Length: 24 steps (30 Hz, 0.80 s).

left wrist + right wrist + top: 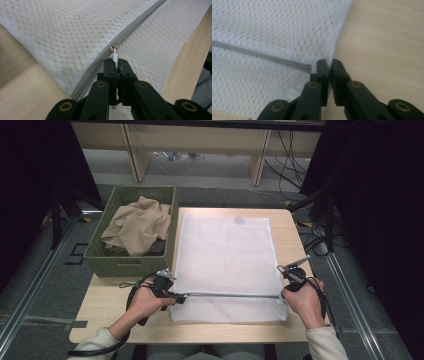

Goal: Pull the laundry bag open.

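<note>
High view: a white mesh zippered laundry bag (227, 265) lies flat on the pale wooden table (115, 312), just right of a green woven basket (107, 260). At the bag's near-left, the left tool (117, 59) is clamped on the white zipper pull (115, 56). At its near-right corner, the right tool (328, 61) pinches the bag's edge.

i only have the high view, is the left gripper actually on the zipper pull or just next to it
Observer: On it. In the left gripper view the left gripper is shut on the white pull tab, with the metal slider just beyond its tips.
Operator: and the right one
Observer: The right gripper pinches the mesh bag at its side edge, near the zipper's end.
Operator: zipper open at all
Observer: The zipper tape beyond the slider looks closed.
</note>
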Available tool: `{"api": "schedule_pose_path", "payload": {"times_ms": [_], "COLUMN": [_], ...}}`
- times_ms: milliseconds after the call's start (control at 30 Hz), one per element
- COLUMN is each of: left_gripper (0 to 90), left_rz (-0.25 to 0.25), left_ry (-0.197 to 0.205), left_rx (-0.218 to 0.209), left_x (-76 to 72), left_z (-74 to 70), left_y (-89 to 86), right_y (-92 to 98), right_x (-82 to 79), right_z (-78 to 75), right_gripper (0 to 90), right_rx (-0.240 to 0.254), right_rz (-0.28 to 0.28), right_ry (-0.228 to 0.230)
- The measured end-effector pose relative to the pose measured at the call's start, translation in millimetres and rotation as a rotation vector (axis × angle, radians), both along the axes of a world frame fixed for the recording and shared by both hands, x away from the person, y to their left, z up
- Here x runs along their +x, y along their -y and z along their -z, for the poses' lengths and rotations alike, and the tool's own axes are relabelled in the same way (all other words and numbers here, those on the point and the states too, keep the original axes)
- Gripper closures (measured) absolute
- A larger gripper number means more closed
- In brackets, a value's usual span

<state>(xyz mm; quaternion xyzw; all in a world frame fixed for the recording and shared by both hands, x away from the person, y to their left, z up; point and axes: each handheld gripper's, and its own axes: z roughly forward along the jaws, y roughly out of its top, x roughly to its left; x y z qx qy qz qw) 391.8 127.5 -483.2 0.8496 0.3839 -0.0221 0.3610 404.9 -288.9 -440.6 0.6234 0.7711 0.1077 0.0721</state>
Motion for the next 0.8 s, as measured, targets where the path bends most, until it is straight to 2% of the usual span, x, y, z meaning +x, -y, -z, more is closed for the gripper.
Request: {"api": "schedule_pose_path", "payload": {"times_ms": [33, 167, 267, 333, 400, 433, 500, 667, 700, 800], "left_gripper": [86.5, 86.5, 86.5, 86.5, 86.5, 86.5, 86.5, 86.5, 86.5, 86.5], "left_rz": [0.007, -0.003, 0.001, -0.013, 0.000, -0.007, -0.005, -0.006, -0.012, -0.012], "left_ry": [0.002, -0.003, -0.003, -0.008, -0.001, -0.004, -0.004, -0.005, -0.009, -0.009], "left_rx": [0.014, 0.000, 0.007, -0.004, 0.013, -0.002, 0.009, 0.002, -0.017, -0.013], "left_x": [0.1, -0.4, -0.1, -0.9, -0.1, -0.7, -0.6, -0.7, -0.8, -0.8], "left_z": [-0.7, -0.8, -1.1, -1.0, -0.9, -0.6, -1.1, -1.5, -0.8, -0.9], "left_y": [-0.9, -1.5, -3.8, -3.8, -6.5, -6.1, -7.8, -8.3, -7.8, -8.0], "right_y": [0.5, 0.2, 1.4, 0.4, 1.8, 1.3, 1.7, 1.4, 1.4, 1.8], "right_x": [-0.1, -0.3, 0.1, -0.6, 0.1, -0.2, 0.0, -0.2, -0.2, -0.1], "right_z": [0.6, 0.9, 1.2, 1.4, 1.5, 1.3, 1.4, 1.1, 1.0, 1.2], "right_gripper": [86.6, 86.6, 86.6, 86.6, 86.6, 86.6, 86.6, 86.6, 86.6, 86.6], "right_rx": [0.003, -0.001, -0.003, 0.000, -0.006, -0.003, -0.005, -0.001, -0.001, 0.001], "right_rz": [-0.004, 0.005, -0.012, 0.006, -0.016, -0.009, -0.011, -0.008, -0.009, -0.010], "right_ry": [0.006, 0.000, 0.006, 0.004, 0.009, 0.007, 0.008, 0.007, 0.006, 0.006]}}
